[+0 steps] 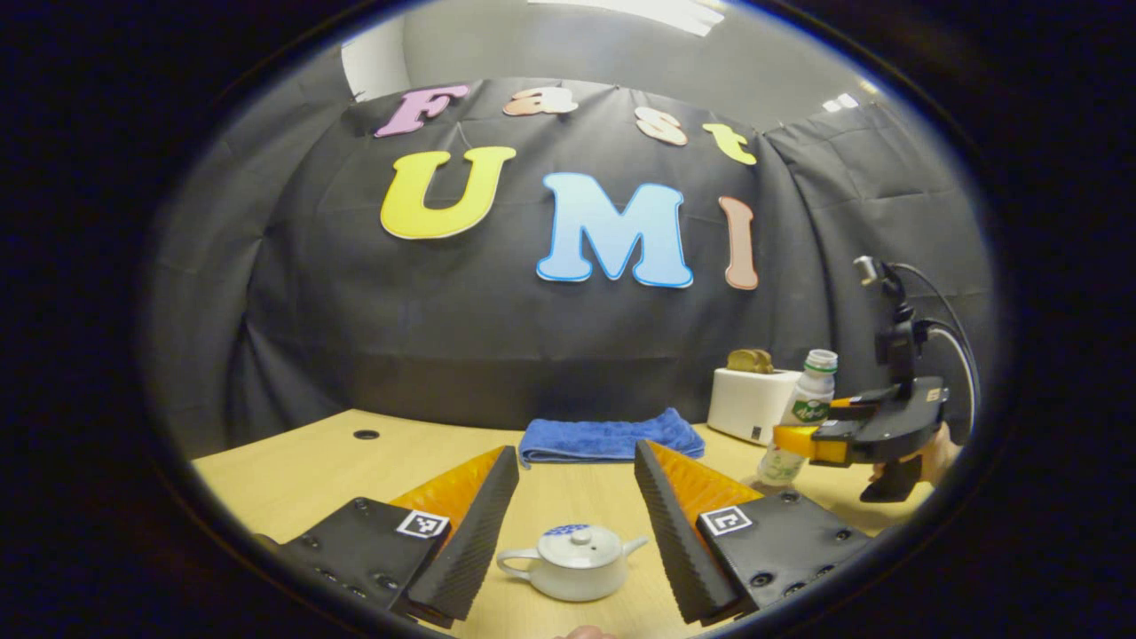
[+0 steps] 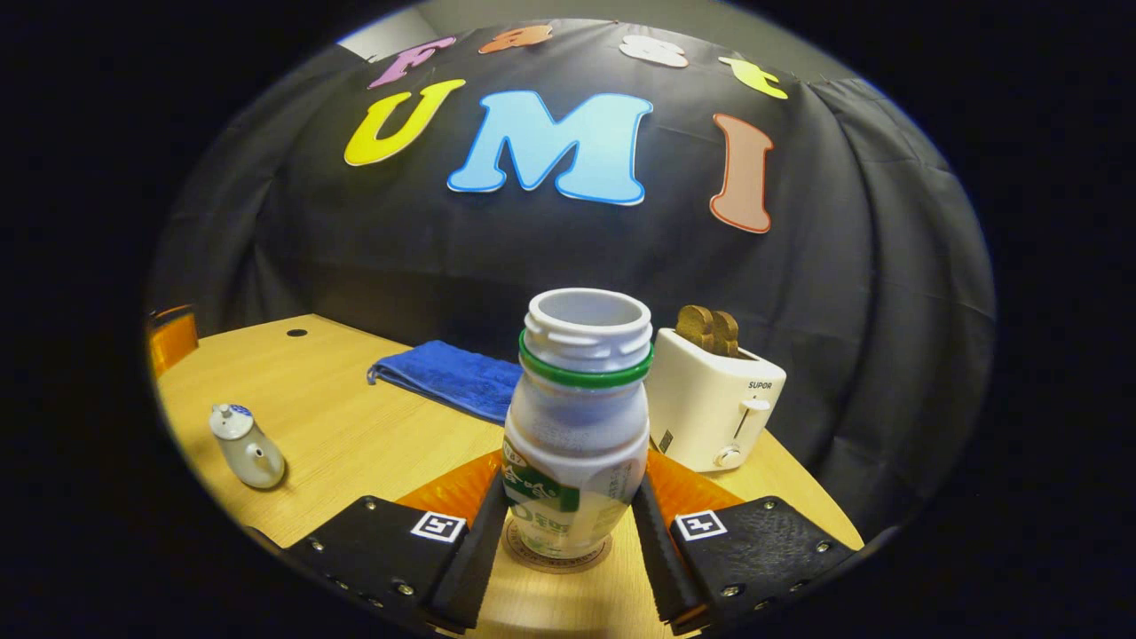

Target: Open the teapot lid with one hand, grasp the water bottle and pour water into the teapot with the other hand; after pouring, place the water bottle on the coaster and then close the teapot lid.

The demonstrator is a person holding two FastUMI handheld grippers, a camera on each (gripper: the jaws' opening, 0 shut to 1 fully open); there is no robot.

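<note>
On the wooden table (image 1: 293, 461), at twelve o'clock from the right gripper (image 2: 568, 524), the uncapped bottle (image 2: 577, 426) stands on its coaster (image 2: 557, 557), fingers flanking it, contact unclear. At six o'clock between the wide-open left gripper (image 1: 572, 510) fingers sits the lidded teapot (image 1: 572, 561). A loose squeeze could tip the bottle, spilling water

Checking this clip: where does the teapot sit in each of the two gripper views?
Left gripper view: teapot at bottom centre, between that gripper's open fingers, lid on.
Right gripper view: teapot at far left on the table, small.
Shared landmark: the blue towel lies behind it by the wall.
</note>
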